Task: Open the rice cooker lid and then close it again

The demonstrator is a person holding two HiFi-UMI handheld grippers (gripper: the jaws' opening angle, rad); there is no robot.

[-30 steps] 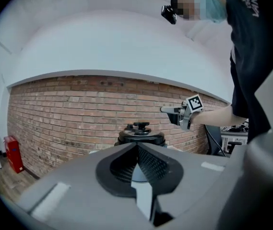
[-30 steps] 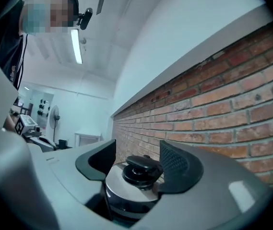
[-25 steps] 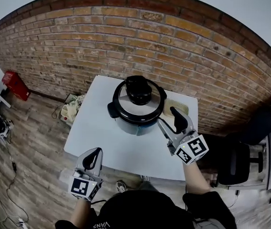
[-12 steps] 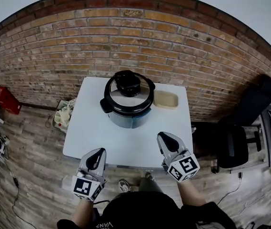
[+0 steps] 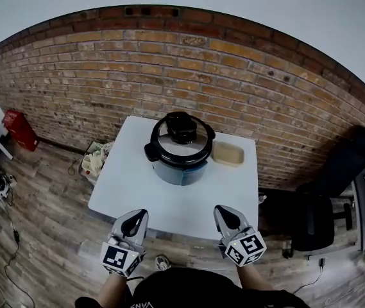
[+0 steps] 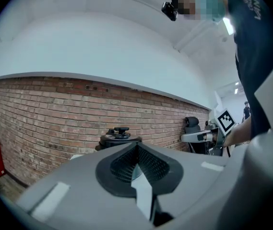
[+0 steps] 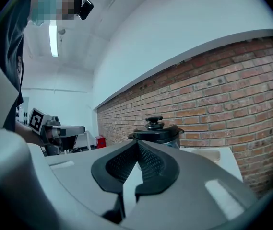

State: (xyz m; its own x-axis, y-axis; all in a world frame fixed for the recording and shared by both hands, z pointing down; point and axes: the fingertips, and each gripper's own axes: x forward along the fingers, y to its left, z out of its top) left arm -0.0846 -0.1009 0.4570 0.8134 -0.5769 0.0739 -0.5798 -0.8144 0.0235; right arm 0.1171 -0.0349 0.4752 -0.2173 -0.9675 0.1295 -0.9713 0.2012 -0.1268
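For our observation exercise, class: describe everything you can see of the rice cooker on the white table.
The rice cooker is round, with a silvery body, a shiny metal lid ringed in black, a black knob on top and a black side handle. The lid is shut. It stands upright on the white table, towards its far edge by the brick wall.

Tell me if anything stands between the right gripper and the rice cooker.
Nothing visible does. Only bare white table lies between the right gripper, whose jaws have just closed on nothing, and the rice cooker. The beige tray sits beside the cooker, off that line.
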